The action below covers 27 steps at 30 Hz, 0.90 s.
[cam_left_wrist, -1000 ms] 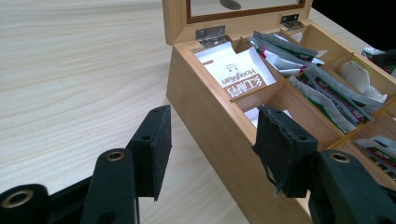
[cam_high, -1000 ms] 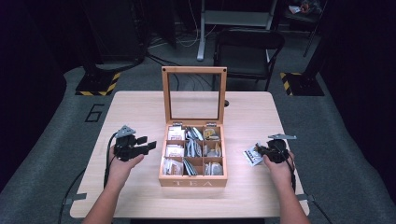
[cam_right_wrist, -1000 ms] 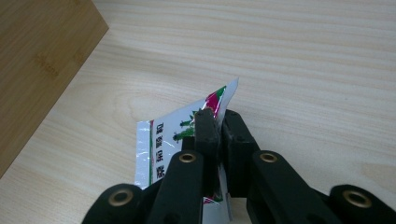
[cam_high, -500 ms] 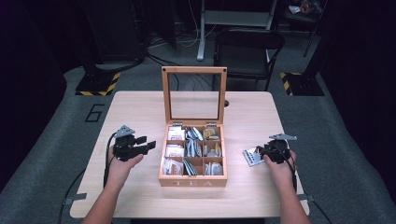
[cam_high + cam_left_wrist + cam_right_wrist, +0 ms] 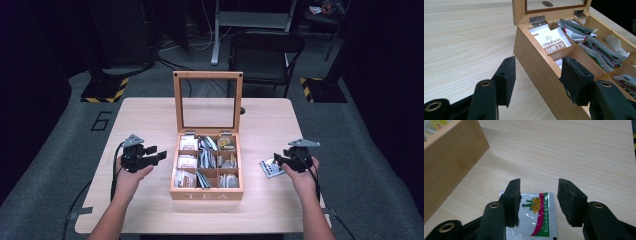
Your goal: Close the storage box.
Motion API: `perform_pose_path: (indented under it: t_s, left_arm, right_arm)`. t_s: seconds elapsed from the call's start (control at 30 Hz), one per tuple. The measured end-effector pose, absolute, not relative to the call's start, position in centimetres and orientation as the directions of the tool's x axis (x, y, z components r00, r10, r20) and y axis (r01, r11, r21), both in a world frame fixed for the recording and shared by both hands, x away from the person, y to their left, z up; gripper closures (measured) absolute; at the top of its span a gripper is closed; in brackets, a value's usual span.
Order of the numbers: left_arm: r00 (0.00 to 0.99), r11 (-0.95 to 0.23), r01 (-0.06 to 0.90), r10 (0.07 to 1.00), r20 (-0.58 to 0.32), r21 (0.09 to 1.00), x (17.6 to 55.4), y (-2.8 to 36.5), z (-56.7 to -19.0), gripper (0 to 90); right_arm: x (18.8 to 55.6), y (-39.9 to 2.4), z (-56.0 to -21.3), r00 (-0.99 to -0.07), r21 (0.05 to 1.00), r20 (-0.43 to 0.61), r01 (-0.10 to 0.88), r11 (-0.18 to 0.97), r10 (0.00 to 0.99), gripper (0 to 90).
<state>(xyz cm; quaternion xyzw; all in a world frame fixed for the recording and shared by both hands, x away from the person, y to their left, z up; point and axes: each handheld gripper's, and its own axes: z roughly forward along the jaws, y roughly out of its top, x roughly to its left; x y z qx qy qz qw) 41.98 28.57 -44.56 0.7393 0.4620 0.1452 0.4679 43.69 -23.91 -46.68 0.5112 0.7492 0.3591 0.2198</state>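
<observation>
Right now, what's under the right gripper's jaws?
A silver tea sachet with a yellow flower print lies flat on the table, beside the tea box. The right gripper has just been opening, pads clear. The sachet's near end is hidden by the jaws.

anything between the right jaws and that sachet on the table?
Nothing visible. The silver sachet lies flat on the table, right of the tea box, directly under the right gripper. Its jaws have just been opening and now stand apart above the sachet, pads off it.
</observation>
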Motion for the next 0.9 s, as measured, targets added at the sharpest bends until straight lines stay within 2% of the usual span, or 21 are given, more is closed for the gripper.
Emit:
perform_pose_path:
  t_s: [0.23, 0.6, 0.9]
  left_arm:
    - [0.538, -0.138, 0.545, 0.814, -0.219, 0.827, 42.0, 28.3, -44.6, 45.8]
    - [0.545, -0.148, 0.547, 0.810, -0.216, 0.824, 42.0, 28.1, -44.6, 45.8]
    - [0.547, -0.149, 0.546, 0.809, -0.216, 0.824, 42.1, 28.2, -44.6, 45.8]
  right_arm:
    - [43.1, -22.9, -43.8, -0.420, 0.784, 0.001, 0.563, 0.260, 0.907, 47.6]
    - [42.6, -20.7, -38.2, -0.488, 0.809, -0.002, 0.512, 0.288, 0.873, 47.5]
    - [43.3, -18.2, -34.9, -0.523, 0.806, -0.065, 0.475, 0.353, 0.850, 48.2]
